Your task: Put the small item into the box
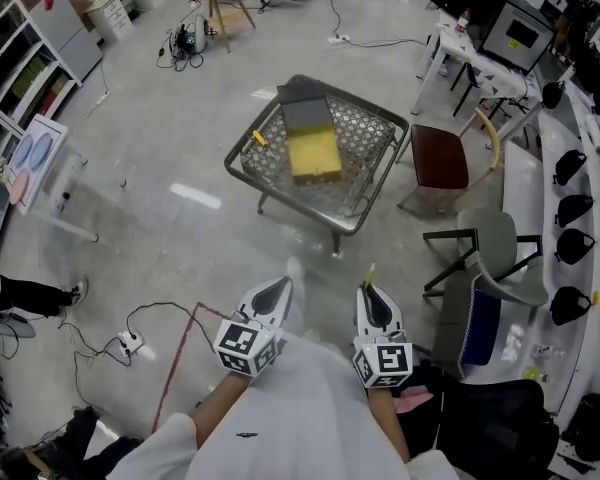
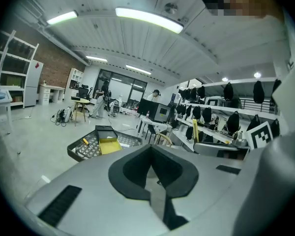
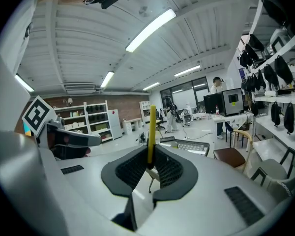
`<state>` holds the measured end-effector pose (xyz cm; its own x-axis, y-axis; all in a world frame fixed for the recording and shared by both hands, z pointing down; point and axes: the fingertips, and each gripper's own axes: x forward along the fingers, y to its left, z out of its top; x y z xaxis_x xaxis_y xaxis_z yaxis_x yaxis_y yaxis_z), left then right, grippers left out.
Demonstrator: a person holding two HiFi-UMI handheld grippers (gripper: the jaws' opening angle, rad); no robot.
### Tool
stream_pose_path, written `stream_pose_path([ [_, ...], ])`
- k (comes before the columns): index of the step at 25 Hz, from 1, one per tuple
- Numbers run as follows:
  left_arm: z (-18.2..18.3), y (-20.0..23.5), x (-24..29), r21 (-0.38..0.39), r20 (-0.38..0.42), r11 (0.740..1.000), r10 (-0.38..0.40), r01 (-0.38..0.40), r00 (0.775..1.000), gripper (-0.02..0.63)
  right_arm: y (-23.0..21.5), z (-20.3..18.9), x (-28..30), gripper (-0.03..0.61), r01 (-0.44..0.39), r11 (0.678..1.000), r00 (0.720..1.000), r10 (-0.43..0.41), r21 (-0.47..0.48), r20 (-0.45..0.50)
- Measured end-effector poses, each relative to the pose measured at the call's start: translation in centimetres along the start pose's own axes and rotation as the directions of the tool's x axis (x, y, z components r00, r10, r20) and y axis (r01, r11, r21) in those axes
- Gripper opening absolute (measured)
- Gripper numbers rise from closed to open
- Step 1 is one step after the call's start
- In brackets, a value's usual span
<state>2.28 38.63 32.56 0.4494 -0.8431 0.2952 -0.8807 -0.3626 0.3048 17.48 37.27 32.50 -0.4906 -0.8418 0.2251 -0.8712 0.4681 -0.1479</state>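
R gripper (image 3: 150, 163) clenched on a thin yellow stick (image 3: 151, 127), gripped at its lower end, long axis upright, free tip pointing up out of the jaws. L gripper (image 2: 152, 173) closed, nothing in it. Yellow box (image 1: 313, 153) on mesh table (image 1: 375, 128), well ahead.

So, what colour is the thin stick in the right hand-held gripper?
Yellow stick; clearest in the right gripper view.

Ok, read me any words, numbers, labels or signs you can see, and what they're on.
No readable text anywhere.
Marker cubes: only black-and-white square patterns, no letters.
Board with pink and blue shapes by the shelves: any print too small to read.
Screen on the desk: too blurred to read.
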Motion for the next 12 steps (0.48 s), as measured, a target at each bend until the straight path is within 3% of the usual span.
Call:
stream_pose_path([
  [6, 2.3, 4.0, 5.4, -0.014, 0.001, 1.000, -0.010, 0.010, 1.000, 0.002, -1.8, 1.8, 6.1, 0.038, 0.009, 1.000, 1.000, -0.009, -0.005, -0.002],
  [12, 7.4, 8.9, 11.0, -0.023, 0.023, 0.999, -0.028, 0.028, 0.999, 0.002, -2.2, 5.6, 14.3, 0.038, -0.006, 0.999, 1.000, 0.006, -0.037, 0.005],
])
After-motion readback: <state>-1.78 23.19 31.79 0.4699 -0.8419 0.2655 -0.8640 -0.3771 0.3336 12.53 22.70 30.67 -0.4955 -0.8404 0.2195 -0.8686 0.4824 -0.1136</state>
